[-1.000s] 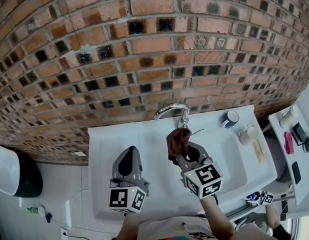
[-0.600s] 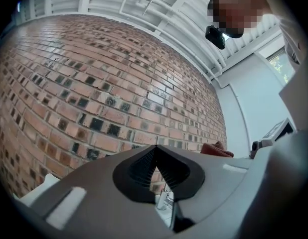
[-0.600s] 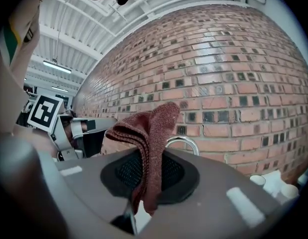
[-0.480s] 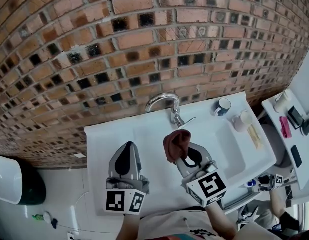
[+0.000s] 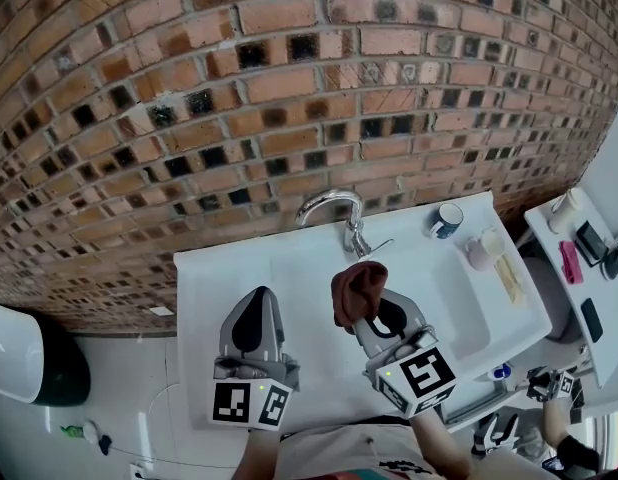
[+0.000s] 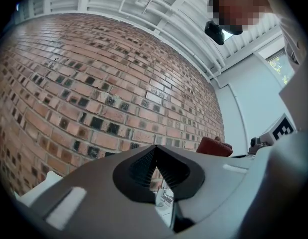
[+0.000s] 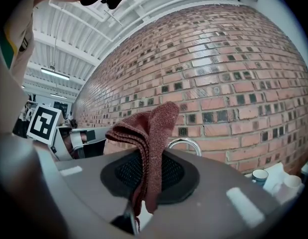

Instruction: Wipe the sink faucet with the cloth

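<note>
A chrome curved faucet stands at the back of the white sink against the brick wall; its arch shows behind the cloth in the right gripper view. My right gripper is shut on a dark red cloth, which bunches above the jaws, a little in front of the faucet and apart from it. To the left, over the sink's left half, my left gripper has its jaws closed with nothing between them.
A blue and white cup stands on the sink's back right corner, with a white container beside it. A side shelf with small items is at the far right. A white toilet sits at the left.
The view has shifted slightly. Both grippers hold nearly the same places; the right gripper with the cloth has eased back from the faucet since a second ago.
</note>
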